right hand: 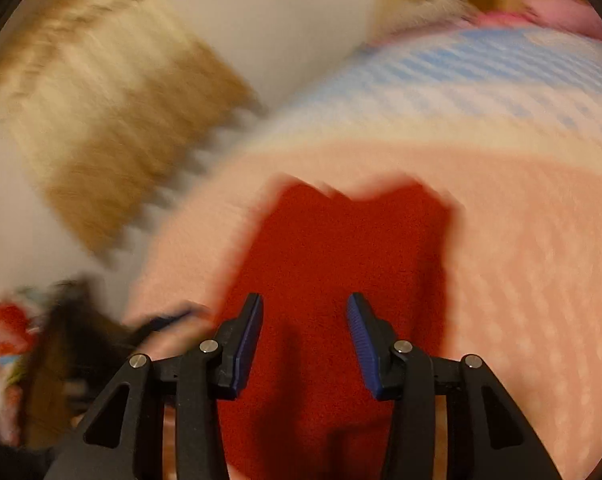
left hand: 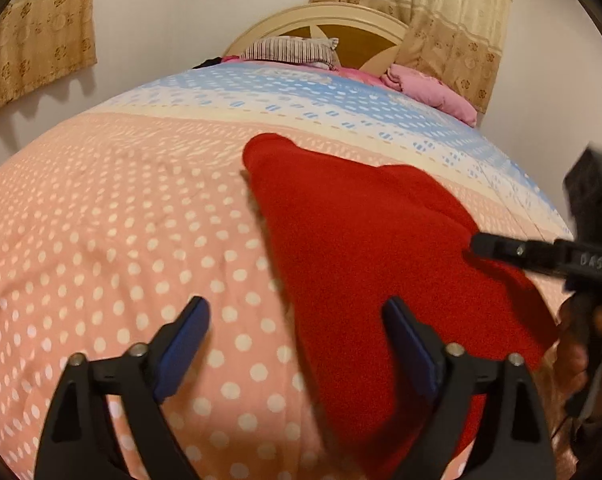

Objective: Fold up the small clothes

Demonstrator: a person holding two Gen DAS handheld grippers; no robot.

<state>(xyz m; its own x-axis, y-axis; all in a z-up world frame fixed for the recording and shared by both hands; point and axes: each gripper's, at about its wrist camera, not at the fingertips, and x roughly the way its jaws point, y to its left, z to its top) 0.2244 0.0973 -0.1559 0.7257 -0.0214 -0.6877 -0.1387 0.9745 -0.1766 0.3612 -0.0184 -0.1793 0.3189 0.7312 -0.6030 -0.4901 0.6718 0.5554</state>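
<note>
A small red garment [left hand: 365,256] lies flat on the pink dotted bedspread [left hand: 101,240]. My left gripper [left hand: 297,320] is open wide above the garment's near left edge, holding nothing. The right gripper shows in the left wrist view at the right edge [left hand: 477,244], over the garment's right side. In the right wrist view, which is motion blurred, my right gripper [right hand: 305,312] is open and empty above the red garment [right hand: 341,256]. The left gripper shows as a dark blur at the left [right hand: 157,324].
The bed runs back to a headboard [left hand: 321,20] with a striped pillow [left hand: 289,50] and a pink bundle [left hand: 433,92]. Curtains [left hand: 33,40] hang on the wall. The bed's left edge lies near the wall.
</note>
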